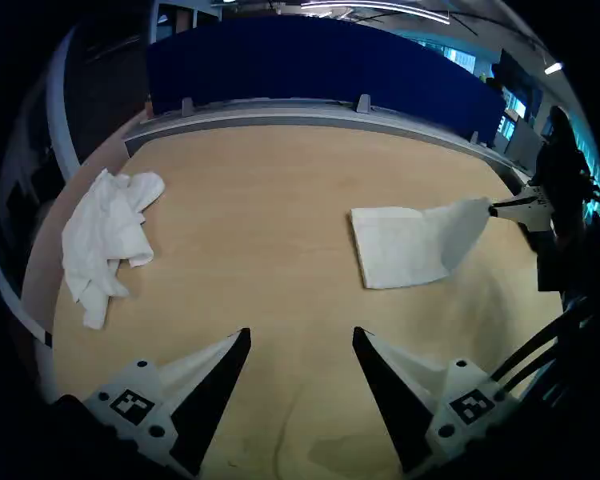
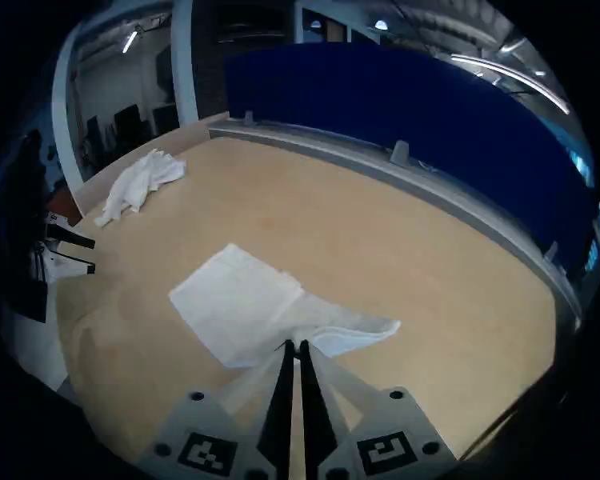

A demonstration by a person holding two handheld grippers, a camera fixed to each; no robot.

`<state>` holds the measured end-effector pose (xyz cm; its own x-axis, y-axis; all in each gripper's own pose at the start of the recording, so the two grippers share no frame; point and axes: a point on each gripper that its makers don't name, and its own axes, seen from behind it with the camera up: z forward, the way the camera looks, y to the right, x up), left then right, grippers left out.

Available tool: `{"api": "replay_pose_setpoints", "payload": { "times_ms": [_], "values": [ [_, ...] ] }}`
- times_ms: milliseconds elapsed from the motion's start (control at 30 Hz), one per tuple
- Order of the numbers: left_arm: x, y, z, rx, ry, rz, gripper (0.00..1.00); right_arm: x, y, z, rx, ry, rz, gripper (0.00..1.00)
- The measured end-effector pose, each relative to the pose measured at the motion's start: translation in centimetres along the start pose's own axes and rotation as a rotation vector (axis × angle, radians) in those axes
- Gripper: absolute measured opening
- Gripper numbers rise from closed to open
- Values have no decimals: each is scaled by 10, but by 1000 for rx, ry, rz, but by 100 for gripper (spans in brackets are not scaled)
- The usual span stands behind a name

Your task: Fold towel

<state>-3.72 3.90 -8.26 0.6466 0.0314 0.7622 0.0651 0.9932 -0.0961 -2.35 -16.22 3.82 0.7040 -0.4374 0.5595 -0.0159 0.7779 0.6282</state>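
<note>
1. Towel-folding scene on a pale wooden table [image 1: 284, 184]. A flat white cloth towel [image 1: 396, 248] lies toward three o'clock in the left gripper view, and a crumpled white cloth heap [image 1: 108, 240] lies toward nine o'clock.
2. Jaws of the right gripper [image 2: 294, 346] are pinched tight on the towel's near corner, which is raised off the table.
3. Jaws of the left gripper [image 1: 300, 332] stand wide and hold nothing, well apart from the towel.
4. Likely step: mid-fold. The next move probably calls for carrying the raised corner across toward ten o'clock in the right gripper view and laying it edge to edge.
</note>
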Motion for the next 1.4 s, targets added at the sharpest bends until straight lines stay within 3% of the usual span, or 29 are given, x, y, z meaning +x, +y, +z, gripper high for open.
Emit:
{"api": "replay_pose_setpoints", "payload": {
  "times_ms": [300, 567, 700, 867, 1000, 1133, 1233, 1300, 1367, 1400],
  "values": [
    [-9, -24, -22, 50, 22, -25, 94, 40, -43, 21, 71, 11, -107, 5],
    [-35, -48, -52, 101, 22, -79, 94, 51, -100, 56, 162, -20, -198, 5],
    [-50, -58, -65, 127, 16, -110, 94, 42, -130, 83, 207, -57, -230, 5],
    [-68, -69, -76, 153, 5, -149, 94, 10, -159, 116, 254, -144, -261, 5],
    [-77, -76, -79, 168, -1, -172, 94, -7, -168, 128, 266, -188, -266, 5],
    [-80, -79, -79, 171, -1, -183, 94, -6, -168, 127, 269, -193, -253, 7],
    [-80, -79, -79, 169, -1, -186, 94, -4, -167, 124, 272, -190, -249, 12],
    [-79, -78, -79, 166, -1, -187, 94, -2, -166, 122, 276, -184, -250, 28],
    [-78, -77, -79, 161, 0, -188, 94, -1, -167, 118, 285, -172, -250, 55],
    [-77, -76, -79, 160, 0, -188, 94, 0, -166, 116, 286, -166, -248, 63]
  ]
}}
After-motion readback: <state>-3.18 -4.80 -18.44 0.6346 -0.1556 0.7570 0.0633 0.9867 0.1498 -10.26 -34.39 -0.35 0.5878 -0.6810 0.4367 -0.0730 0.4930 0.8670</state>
